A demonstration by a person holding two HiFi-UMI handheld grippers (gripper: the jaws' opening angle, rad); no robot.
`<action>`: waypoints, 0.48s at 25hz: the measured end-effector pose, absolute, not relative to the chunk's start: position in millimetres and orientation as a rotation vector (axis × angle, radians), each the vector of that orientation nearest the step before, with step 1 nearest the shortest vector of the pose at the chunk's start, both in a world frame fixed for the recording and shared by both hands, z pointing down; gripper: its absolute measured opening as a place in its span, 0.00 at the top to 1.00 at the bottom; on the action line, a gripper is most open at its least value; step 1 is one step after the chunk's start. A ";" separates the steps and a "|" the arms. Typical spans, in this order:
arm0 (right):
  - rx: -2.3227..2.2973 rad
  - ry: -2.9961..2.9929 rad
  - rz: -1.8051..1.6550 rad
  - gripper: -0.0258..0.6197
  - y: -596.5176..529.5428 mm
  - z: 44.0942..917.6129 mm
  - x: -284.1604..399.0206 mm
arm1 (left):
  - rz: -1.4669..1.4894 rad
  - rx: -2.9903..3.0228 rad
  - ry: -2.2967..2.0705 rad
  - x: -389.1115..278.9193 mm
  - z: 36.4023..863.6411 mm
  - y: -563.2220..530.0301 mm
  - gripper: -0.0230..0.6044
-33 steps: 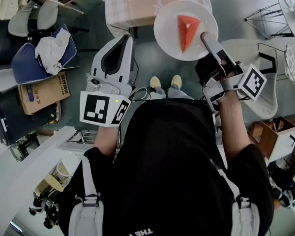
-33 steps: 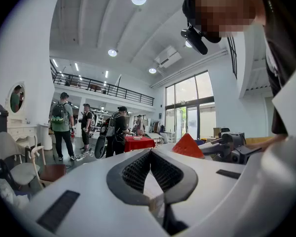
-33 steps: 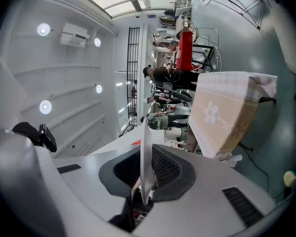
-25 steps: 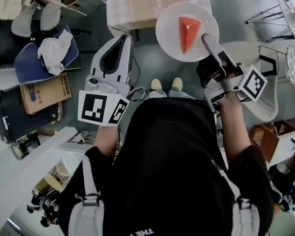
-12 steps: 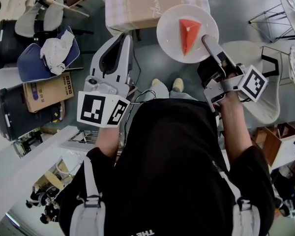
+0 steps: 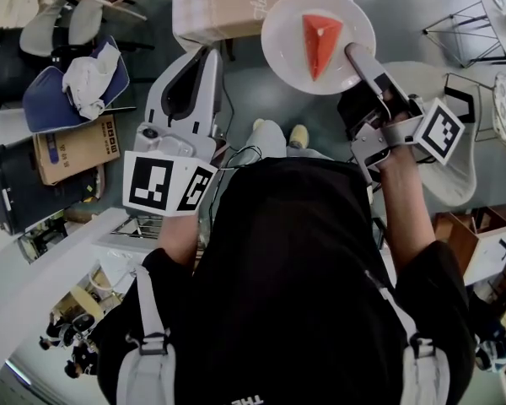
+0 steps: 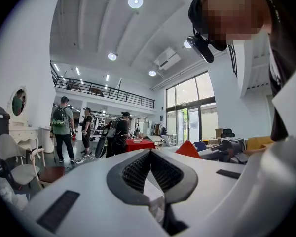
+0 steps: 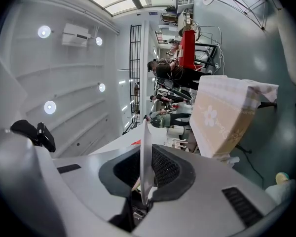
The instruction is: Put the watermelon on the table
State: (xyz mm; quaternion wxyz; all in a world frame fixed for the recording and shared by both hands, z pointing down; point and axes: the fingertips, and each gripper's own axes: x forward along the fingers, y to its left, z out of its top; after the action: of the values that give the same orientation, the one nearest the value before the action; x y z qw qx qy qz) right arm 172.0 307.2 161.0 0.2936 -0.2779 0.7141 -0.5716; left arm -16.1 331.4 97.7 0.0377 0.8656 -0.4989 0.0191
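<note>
Well, the job looks about half done. The watermelon is up in the air and close to the table, but it is not on the table yet.

The red, three-cornered slice of watermelon (image 6: 320,45) lies flat in the middle of a round white plate (image 6: 283,36). The right gripper (image 6: 352,55) pinches that plate by its rim, at about 5 o'clock on the plate. In the right gripper view the thin white edge of the plate stands right between the two black ribbed pads, and they press on it from both sides. Seen from above, the plate sticks out in front of the person at about 1 o'clock.

The small table with the checked cloth and the tan top with a white flower (image 6: 228,7) is at 12 o'clock. From above, the plate's left side covers the table's near right corner, but most of the plate hangs over the grey floor. I cannot tell how high it is above the table top.

The left gripper (image 6: 208,55) is at 11 o'clock, pointing forward. Its jaws are together and there is nothing in them.

I think these steps are left: carry the plate more toward 11 o'clock until it is over the table top, bring it down, and let go. The slice just sits loose on the plate — if the plate tips, it could slide off.
</note>
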 end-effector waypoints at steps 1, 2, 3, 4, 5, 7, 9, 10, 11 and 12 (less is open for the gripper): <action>-0.738 1.901 -1.524 0.89 307.4 160.3 171.3 | 0.055 2.656 -1.534 -16.9 96.6 332.0 0.94; -0.736 1.899 -1.527 0.89 307.5 160.0 170.7 | 0.051 2.655 -1.536 -17.5 95.7 332.2 0.94; -0.733 1.896 -1.531 0.89 307.0 160.0 170.1 | 0.048 2.654 -1.537 -18.1 95.1 331.7 0.94; -0.732 1.894 -1.534 0.89 305.9 160.3 169.1 | 0.047 2.653 -1.538 -18.7 95.1 330.6 0.94; -0.731 1.893 -1.538 0.89 304.6 160.9 167.6 | 0.047 2.651 -1.537 -19.6 95.6 329.1 0.94; -0.731 1.893 -1.548 0.89 301.6 163.0 163.0 | 0.050 2.648 -1.533 -22.4 97.8 326.0 0.94; -0.735 1.896 -1.556 0.89 297.7 165.4 157.8 | 0.051 2.644 -1.524 -25.8 100.8 322.1 0.94; -0.740 1.897 -1.557 0.89 295.3 166.5 155.3 | 0.050 2.643 -1.518 -27.5 102.6 319.5 0.94; -0.746 1.897 -1.558 0.89 292.5 167.6 152.9 | 0.050 2.641 -1.511 -29.1 104.4 316.4 0.94; -0.754 1.897 -1.559 0.89 289.4 168.6 150.6 | 0.049 2.638 -1.504 -30.9 105.8 312.9 0.94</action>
State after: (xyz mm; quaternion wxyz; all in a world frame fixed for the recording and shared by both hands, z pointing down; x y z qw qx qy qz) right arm 150.6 289.4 168.6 0.2828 -0.2815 0.7084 -0.5822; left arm -30.9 312.9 105.8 0.0522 0.8675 -0.4945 0.0162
